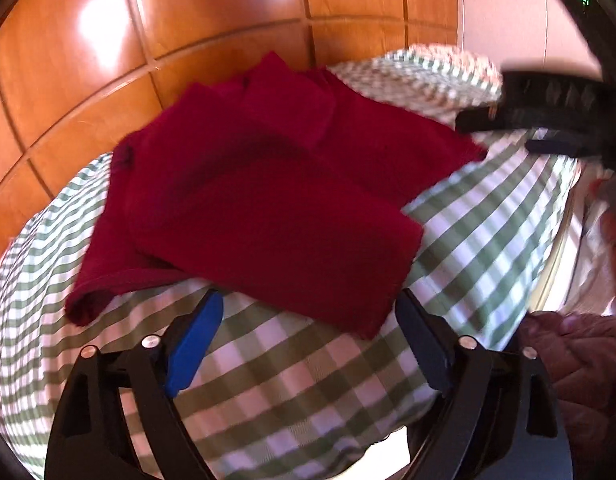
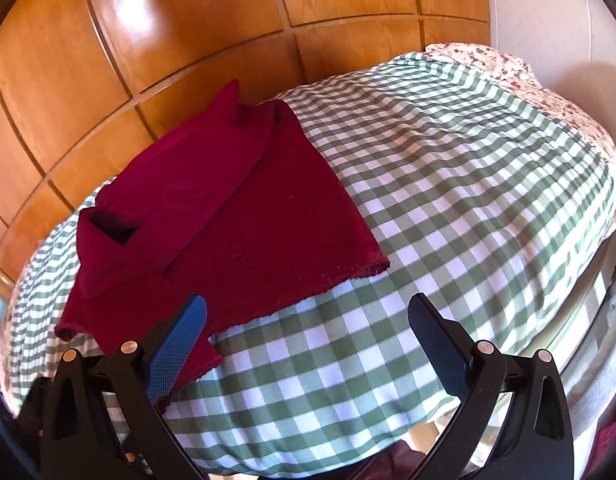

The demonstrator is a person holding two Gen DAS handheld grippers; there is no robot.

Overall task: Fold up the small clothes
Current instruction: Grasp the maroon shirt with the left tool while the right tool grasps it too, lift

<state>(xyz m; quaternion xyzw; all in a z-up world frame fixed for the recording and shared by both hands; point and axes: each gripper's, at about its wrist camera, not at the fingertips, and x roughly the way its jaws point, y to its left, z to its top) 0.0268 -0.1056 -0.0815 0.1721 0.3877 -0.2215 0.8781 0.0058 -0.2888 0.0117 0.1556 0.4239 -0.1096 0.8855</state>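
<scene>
Our left gripper (image 1: 308, 316) hangs with jaws spread and empty, the dark red garment (image 1: 264, 200) lying at twelve o'clock, its near hem between the tips. Our right gripper (image 2: 308, 320) is spread and empty too, the garment's corner (image 2: 188, 364) under its left finger at nine o'clock. It lies partly folded on the green checked cloth (image 2: 447, 184), probably awaiting the next fold.
</scene>
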